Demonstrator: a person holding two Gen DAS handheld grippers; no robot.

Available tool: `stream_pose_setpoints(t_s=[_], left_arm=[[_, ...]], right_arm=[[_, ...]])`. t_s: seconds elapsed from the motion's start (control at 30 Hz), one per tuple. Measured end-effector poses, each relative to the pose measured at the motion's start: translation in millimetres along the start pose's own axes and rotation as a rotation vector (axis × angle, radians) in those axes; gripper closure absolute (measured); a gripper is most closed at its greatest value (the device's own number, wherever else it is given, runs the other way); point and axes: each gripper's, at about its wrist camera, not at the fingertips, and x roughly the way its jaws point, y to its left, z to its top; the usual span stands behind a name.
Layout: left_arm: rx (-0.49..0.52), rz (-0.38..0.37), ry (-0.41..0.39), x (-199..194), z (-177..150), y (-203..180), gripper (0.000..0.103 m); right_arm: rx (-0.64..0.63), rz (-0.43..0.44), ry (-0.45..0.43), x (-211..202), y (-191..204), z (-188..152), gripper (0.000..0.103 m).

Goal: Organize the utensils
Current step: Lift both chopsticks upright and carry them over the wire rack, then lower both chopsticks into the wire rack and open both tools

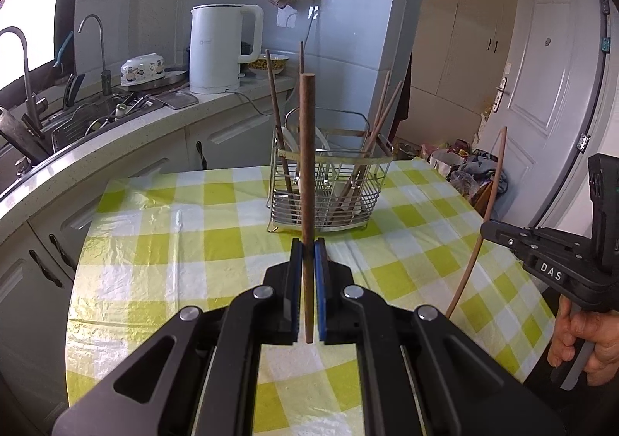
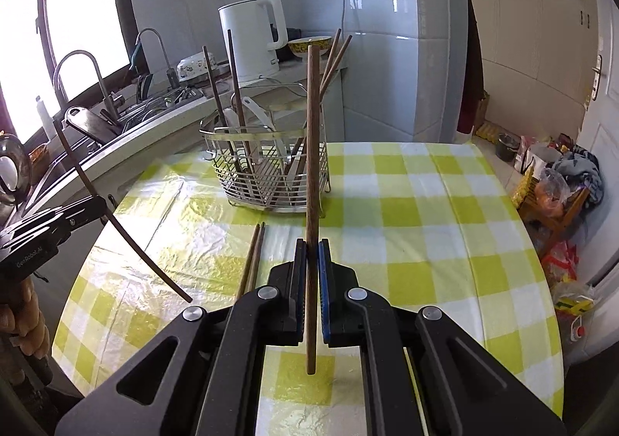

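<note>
The left gripper is closed on a dark chopstick, held upright above the table. The right gripper also clamps a chopstick (lighter brown). The wire rack stands further back, with chopsticks and white utensils inside. Two chopsticks lie flat on the table before it.

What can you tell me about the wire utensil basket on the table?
The utensil basket is shiny metal wire with a flat band round its rim and a looped handle. It stands upright on small feet on the checked tablecloth, near the counter side. It holds upright brown chopsticks and white utensils. Neither gripper touches it.
</note>
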Motion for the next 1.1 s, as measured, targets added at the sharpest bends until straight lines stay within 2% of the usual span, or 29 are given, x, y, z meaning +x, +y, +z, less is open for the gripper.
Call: stream_pose_setpoints(t_s=[0.23,0.43,0.63,0.83,1.1], left_arm=[[0.04,-0.032,-0.062,-11.2,60.9,-9.3,0.097],[0.083,-0.019,-0.142,-20.2,125.8,-19.7,0.097],[0.096,0.003,-0.178,-8.8,172.3,-22.9,0.097],[0.101,0.013,-0.161,23.4,194.0,-21.8,0.097],[0.094,0.03,-0.122,65.4,193.3,-16.6,0.097]], right_arm=[[-0.013,0.042,-0.066,-12.1,11.5,64.2,0.096],[-0.013,0.053,-0.141,-14.6,21.0,128.7,0.096],[-0.007,0.053,-0.188,3.8,23.9,178.3,0.096],[0.0,0.038,-0.172,39.2,17.5,195.6,0.096],[0.021,0.025,-0.149,74.5,3.6,193.3,0.096]])
